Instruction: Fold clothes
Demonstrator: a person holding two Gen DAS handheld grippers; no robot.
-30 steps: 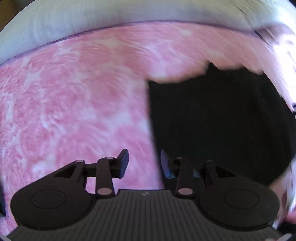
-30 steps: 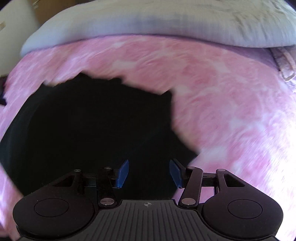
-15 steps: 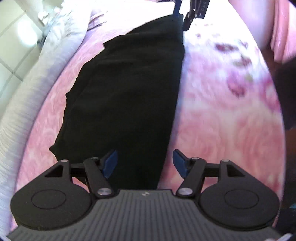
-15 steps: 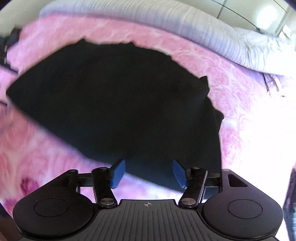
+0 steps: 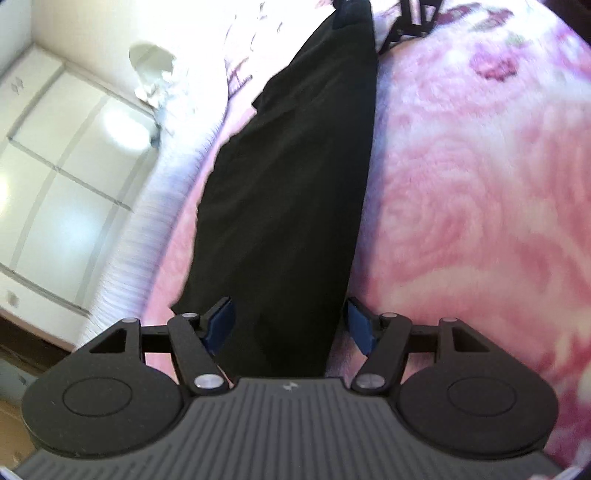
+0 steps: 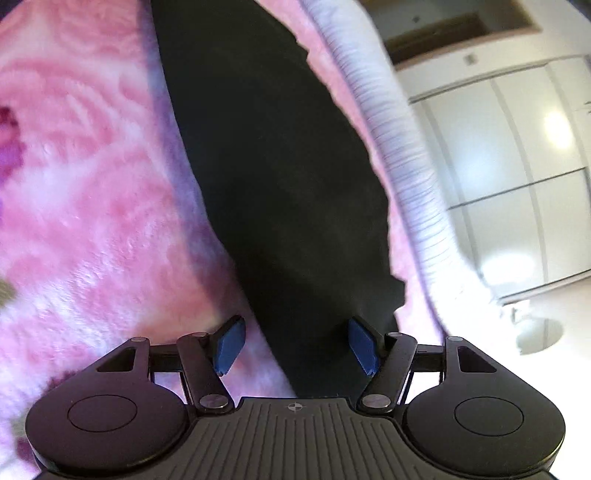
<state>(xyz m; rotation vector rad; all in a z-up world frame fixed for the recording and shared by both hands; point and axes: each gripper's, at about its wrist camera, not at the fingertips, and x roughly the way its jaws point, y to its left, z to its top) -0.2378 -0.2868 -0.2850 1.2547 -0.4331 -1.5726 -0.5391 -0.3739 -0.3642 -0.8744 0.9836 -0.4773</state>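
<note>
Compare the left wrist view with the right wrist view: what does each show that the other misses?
Only the left wrist view shows the right gripper at the far end of the folded black garment. Only the right wrist view shows a brown recess above the white cabinet doors. Both show the garment lying on the pink rose-patterned fleece blanket, between open blue-padded jaws.

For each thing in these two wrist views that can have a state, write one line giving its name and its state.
Black garment: lying flat on the bed as a long narrow strip, held by neither gripper.
Left gripper: open, one end of the garment between its fingers, pads not pressing.
Right gripper: open, the garment's other end between its fingers.
Pink blanket: spread under the garment.
</note>
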